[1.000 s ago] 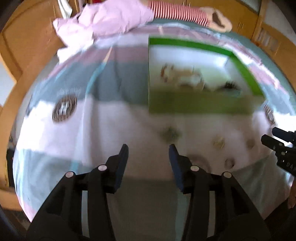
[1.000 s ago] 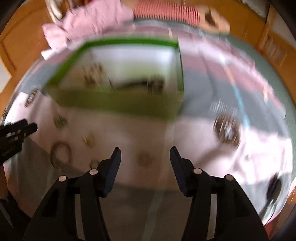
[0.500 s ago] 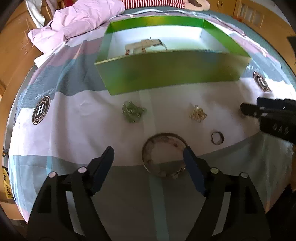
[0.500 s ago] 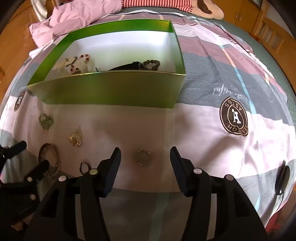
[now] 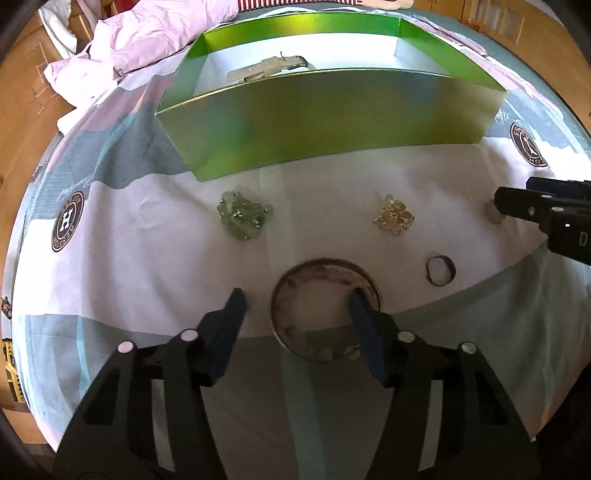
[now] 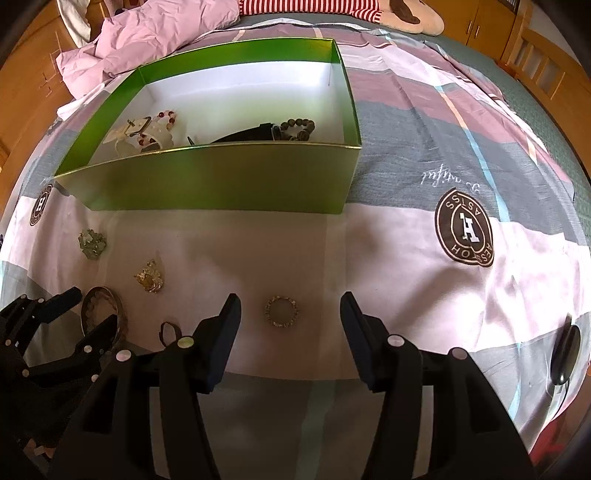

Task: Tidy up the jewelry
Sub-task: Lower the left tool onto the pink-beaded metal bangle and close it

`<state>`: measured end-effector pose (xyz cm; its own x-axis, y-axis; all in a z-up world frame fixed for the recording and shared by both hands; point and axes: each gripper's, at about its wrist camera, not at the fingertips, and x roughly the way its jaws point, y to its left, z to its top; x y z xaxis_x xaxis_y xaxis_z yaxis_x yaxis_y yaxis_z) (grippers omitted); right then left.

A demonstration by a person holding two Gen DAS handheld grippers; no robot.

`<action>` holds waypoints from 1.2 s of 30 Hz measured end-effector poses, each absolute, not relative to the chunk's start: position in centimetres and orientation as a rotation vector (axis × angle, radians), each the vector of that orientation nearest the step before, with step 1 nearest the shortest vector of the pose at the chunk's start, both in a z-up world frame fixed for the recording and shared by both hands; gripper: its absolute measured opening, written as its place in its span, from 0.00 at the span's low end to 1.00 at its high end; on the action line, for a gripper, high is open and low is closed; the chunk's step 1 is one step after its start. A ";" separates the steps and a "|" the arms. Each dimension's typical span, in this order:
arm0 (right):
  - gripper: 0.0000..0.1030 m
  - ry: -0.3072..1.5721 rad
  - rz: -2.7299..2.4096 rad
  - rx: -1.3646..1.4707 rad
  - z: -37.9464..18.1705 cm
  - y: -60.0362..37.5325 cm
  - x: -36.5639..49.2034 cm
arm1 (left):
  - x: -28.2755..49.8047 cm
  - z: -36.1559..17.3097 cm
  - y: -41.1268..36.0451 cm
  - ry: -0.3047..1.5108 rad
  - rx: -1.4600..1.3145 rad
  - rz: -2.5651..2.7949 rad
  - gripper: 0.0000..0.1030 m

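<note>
A green box (image 5: 332, 122) (image 6: 221, 184) stands on the bed and holds watches and bead bracelets. In front of it lie a green bead cluster (image 5: 243, 218) (image 6: 92, 243), a gold cluster (image 5: 394, 219) (image 6: 149, 281), a small dark ring (image 5: 440, 270) (image 6: 168, 332), a metal bangle (image 5: 325, 310) (image 6: 105, 314) and a sparkly ring bracelet (image 6: 282, 310). My left gripper (image 5: 297, 308) is open, low over the bangle's left side, its right finger inside the hoop. My right gripper (image 6: 290, 314) is open, straddling the sparkly bracelet.
The bed sheet (image 6: 424, 258) is patterned pink, grey and white with round logos. A pink pillow (image 6: 159, 33) and a striped plush lie behind the box. A dark object (image 6: 565, 354) sits at the right edge. Wooden furniture surrounds the bed.
Both grippers have dropped lower and closer to the sheet. The left one has opened wider and closed in on the bangle; the right one has opened wider over the sparkly bracelet.
</note>
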<state>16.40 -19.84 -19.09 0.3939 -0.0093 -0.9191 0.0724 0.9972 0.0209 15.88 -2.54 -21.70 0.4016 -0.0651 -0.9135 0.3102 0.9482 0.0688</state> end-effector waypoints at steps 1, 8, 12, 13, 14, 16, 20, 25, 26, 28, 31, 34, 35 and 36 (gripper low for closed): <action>0.54 1.165 -0.053 0.059 -19.1 -19.8 16.4 | 15.8 -21.7 -2.6 1.137 0.241 -0.245 0.50; 0.54 1.171 -0.058 0.049 -19.3 -19.7 16.4 | 15.3 -21.3 -3.0 1.128 0.250 -0.246 0.27; 0.54 1.173 -0.063 0.048 -19.5 -19.7 16.5 | 15.7 -20.9 -2.3 1.130 0.216 -0.234 0.18; 0.54 1.173 -0.064 0.048 -19.5 -19.7 16.5 | 15.8 -20.8 -2.1 1.129 0.211 -0.234 0.18; 0.54 1.173 -0.065 0.048 -19.5 -19.7 16.4 | 15.8 -20.5 -2.0 1.127 0.205 -0.233 0.18; 0.54 1.172 -0.066 0.049 -19.4 -19.7 16.4 | 15.9 -20.0 -1.5 1.120 0.191 -0.228 0.17; 0.54 1.169 -0.067 0.053 -19.3 -19.9 16.4 | 17.1 -18.7 1.3 1.116 0.112 -0.181 0.18; 0.54 1.159 -0.061 0.058 -18.8 -20.1 16.3 | 18.9 -18.1 5.7 1.148 -0.020 -0.094 0.29; 0.54 1.158 -0.059 0.059 -18.7 -20.1 16.2 | 19.1 -18.1 6.3 1.153 -0.039 -0.083 0.30; 0.54 1.158 -0.057 0.059 -18.7 -20.1 16.2 | 19.2 -18.1 6.9 1.159 -0.069 -0.076 0.43; 0.54 1.166 -0.058 0.053 -18.8 -20.0 16.2 | 18.8 -18.4 5.6 1.164 -0.047 -0.125 0.54; 0.54 1.172 -0.063 0.053 -18.9 -20.0 16.3 | 17.5 -18.6 2.9 1.142 0.026 -0.202 0.68; 0.54 1.171 -0.065 0.055 -18.9 -20.1 16.4 | 17.0 -18.6 1.9 1.129 0.052 -0.235 0.71; 0.54 1.170 -0.067 0.057 -18.9 -20.1 16.4 | 16.8 -18.6 1.3 1.122 0.066 -0.254 0.74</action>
